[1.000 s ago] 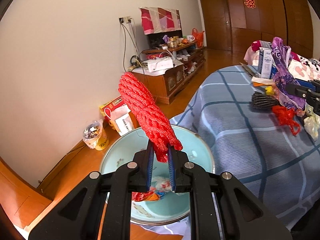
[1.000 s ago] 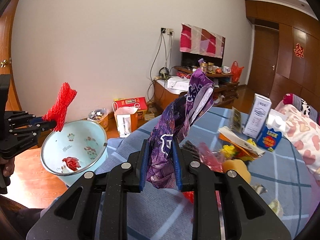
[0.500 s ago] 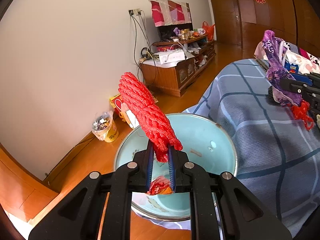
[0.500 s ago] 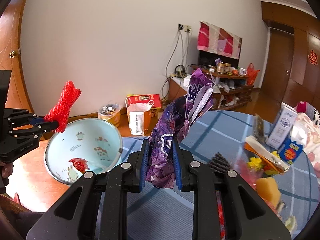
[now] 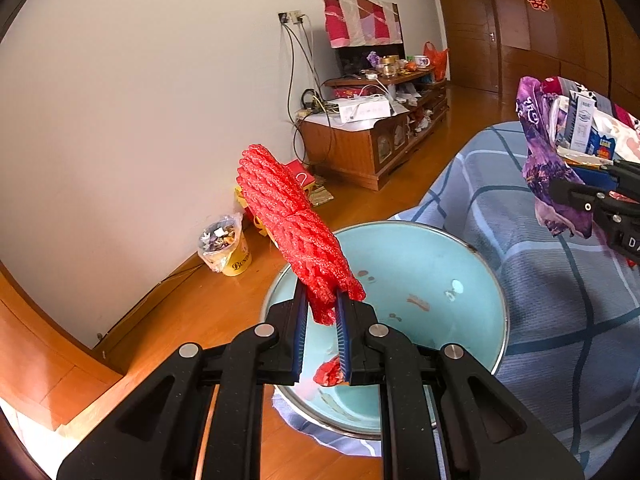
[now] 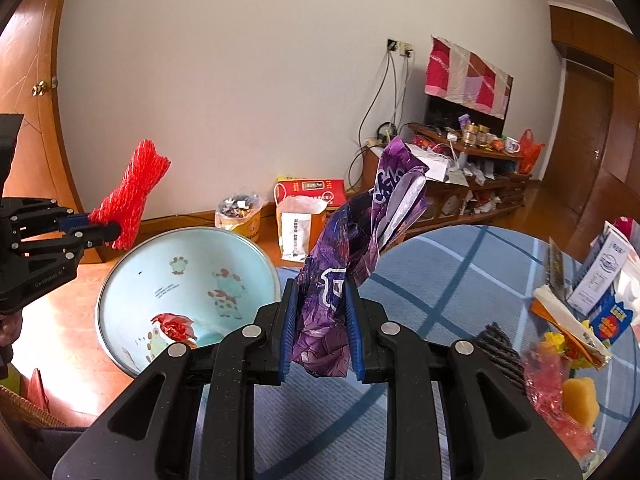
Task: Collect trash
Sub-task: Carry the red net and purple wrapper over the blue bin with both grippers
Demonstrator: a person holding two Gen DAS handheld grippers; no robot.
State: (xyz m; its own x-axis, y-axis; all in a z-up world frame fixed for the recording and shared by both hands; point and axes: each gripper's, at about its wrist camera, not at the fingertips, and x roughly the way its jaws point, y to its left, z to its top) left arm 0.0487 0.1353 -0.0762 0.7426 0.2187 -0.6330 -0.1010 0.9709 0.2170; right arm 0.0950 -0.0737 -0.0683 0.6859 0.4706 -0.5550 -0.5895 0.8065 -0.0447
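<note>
My left gripper (image 5: 321, 312) is shut on a red mesh net (image 5: 288, 220) and holds it above the near rim of a light blue basin (image 5: 424, 264). The net also shows in the right wrist view (image 6: 132, 194), left of the basin (image 6: 184, 256). A red wrapper (image 6: 174, 326) lies in the basin. My right gripper (image 6: 320, 316) is shut on a purple plastic wrapper (image 6: 360, 240), held over the blue checked tablecloth (image 6: 440, 280) to the right of the basin. The wrapper also shows in the left wrist view (image 5: 548, 168).
On the table's right side lie a yellow sponge (image 6: 580, 396), a red plastic bag (image 6: 548, 372), a black scrubber (image 6: 500, 348) and a white carton (image 6: 600, 276). On the floor by the wall stand a yellow bucket of scraps (image 5: 224, 244), a white bag (image 6: 298, 228) and a TV cabinet (image 5: 372, 136).
Both grippers have moved toward the basin with their loads still held. The purple wrapper has come closer to the basin from the right.
</note>
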